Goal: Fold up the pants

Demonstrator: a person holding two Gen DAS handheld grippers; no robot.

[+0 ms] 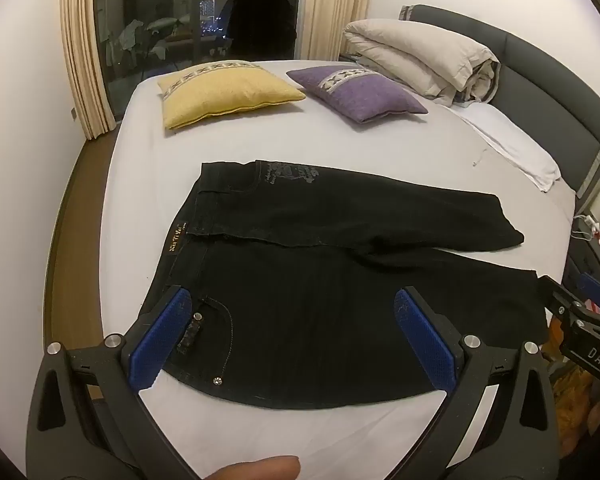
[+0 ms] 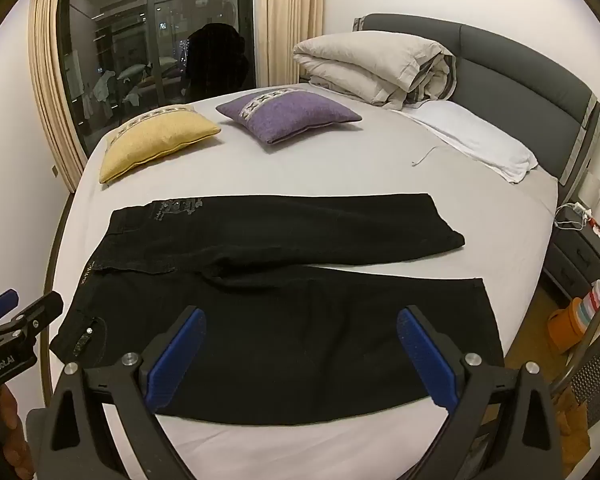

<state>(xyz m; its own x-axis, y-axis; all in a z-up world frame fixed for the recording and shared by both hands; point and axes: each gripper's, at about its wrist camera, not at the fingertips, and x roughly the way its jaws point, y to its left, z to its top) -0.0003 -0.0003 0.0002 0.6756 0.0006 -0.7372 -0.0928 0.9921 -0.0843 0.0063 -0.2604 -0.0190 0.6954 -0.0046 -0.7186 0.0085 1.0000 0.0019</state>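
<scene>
Black jeans (image 1: 300, 300) lie flat on the bed sheet (image 1: 340, 148), waistband to the left and both legs running right in a narrow V. The far leg (image 2: 300, 228) lies a little apart from the near leg (image 2: 340, 340). My left gripper (image 1: 292, 296) hovers open above the near hip and pocket, nothing between its blue pads (image 1: 160, 340). My right gripper (image 2: 302, 316) hovers open over the near leg, also holding nothing. Each gripper shows at the edge of the other's view: the right gripper (image 1: 576, 292) and the left gripper (image 2: 24, 300).
At the back of the bed lie a yellow cushion (image 1: 224, 92) and a purple cushion (image 1: 356, 88). A folded duvet (image 1: 420, 56) and white pillow (image 1: 512, 140) sit by the grey headboard (image 1: 540, 68). A nightstand (image 2: 580, 252) and orange items (image 2: 568, 324) stand right of the bed.
</scene>
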